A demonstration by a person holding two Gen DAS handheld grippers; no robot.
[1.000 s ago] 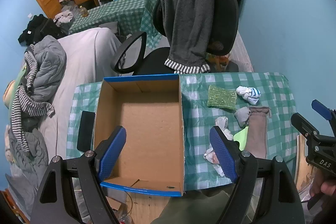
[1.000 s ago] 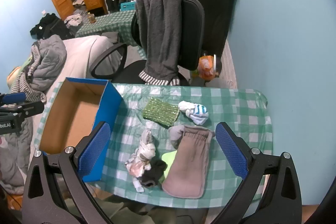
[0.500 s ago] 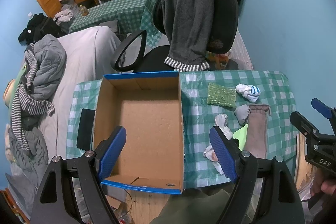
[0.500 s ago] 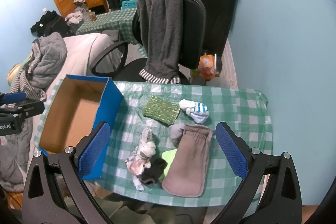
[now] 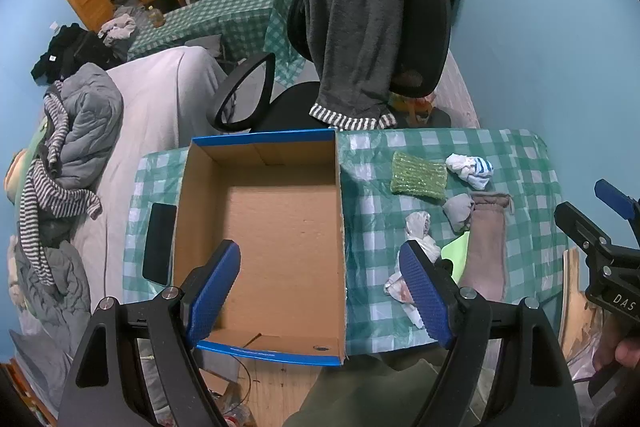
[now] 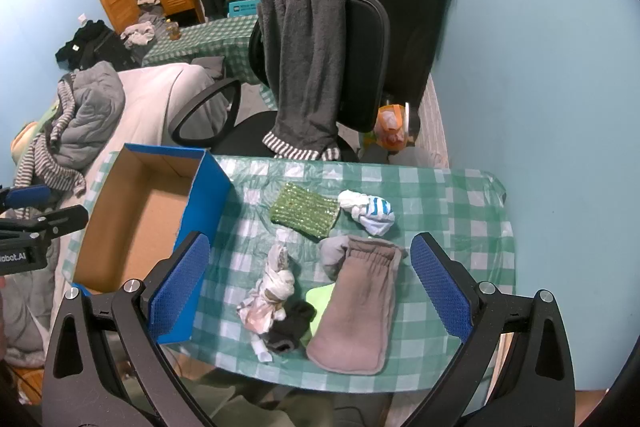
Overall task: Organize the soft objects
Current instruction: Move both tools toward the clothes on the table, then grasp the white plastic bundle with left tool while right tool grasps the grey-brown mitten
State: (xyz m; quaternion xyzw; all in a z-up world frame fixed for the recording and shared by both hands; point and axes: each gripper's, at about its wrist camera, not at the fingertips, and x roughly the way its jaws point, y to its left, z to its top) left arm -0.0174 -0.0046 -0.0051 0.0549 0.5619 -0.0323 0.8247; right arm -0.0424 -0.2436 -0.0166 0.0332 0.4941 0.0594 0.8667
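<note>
An empty blue-rimmed cardboard box (image 5: 280, 227) (image 6: 132, 223) stands on the checkered table (image 6: 440, 195). Right of it lie soft items: a green knit cloth (image 6: 305, 211) (image 5: 419, 175), a white-and-blue striped sock ball (image 6: 370, 211) (image 5: 472, 170), a taupe pouch (image 6: 356, 303) (image 5: 486, 247), a grey sock (image 6: 332, 251), a knotted white cloth (image 6: 272, 287) (image 5: 416, 259), a black sock (image 6: 290, 327) and a lime green piece (image 6: 320, 301). My left gripper (image 5: 320, 287) is open above the box's near side. My right gripper (image 6: 308, 283) is open above the soft items.
A black phone (image 5: 159, 243) lies on the table left of the box. An office chair (image 6: 360, 67) draped with a grey garment stands behind the table. A bed with clothes (image 5: 80, 131) is at the left. The blue wall is at the right.
Both grippers have drawn slightly back and up from the table; the box and soft items look a little smaller. Nothing on the table has moved.
</note>
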